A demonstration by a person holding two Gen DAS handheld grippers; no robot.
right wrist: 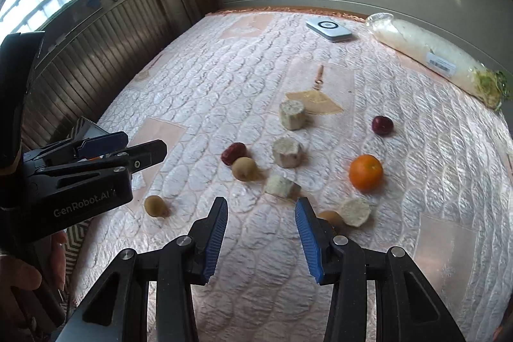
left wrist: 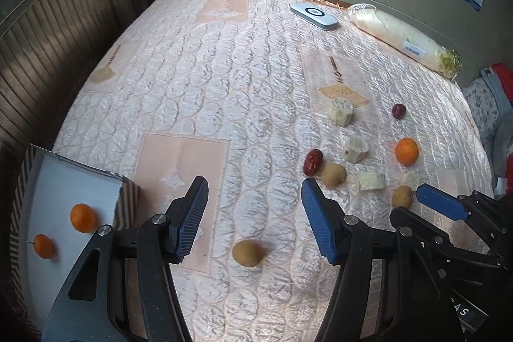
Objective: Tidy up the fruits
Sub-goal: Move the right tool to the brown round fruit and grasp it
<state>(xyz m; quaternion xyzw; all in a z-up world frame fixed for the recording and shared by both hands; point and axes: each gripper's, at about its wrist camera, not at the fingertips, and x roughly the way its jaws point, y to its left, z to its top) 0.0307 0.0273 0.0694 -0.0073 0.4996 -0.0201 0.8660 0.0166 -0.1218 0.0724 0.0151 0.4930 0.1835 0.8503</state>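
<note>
Left wrist view. The left gripper (left wrist: 253, 207) hangs over a quilted pink bedspread (left wrist: 198, 92), jaws wide apart and empty; a brown longan (left wrist: 248, 253) lies on the cloth between and just below its fingertips. At lower left a striped-rim tray (left wrist: 126, 191) holds two small oranges (left wrist: 83, 217). To the right lie scattered fruits: a red jujube (left wrist: 313, 162) touching a second longan (left wrist: 333, 175), a loose orange (left wrist: 407, 151), a darker jujube (left wrist: 399, 111), and pale cut stem chunks (left wrist: 340, 111). The right gripper (left wrist: 426, 199) enters at right, near a third longan (left wrist: 402, 196).

Right wrist view. The right gripper (right wrist: 261, 213) is likewise spread open, holding nothing, with a pale chunk (right wrist: 280, 185) just beyond its tips. A bagged white radish (right wrist: 439, 60) and a white flat device (right wrist: 329, 29) lie near the far wall.
</note>
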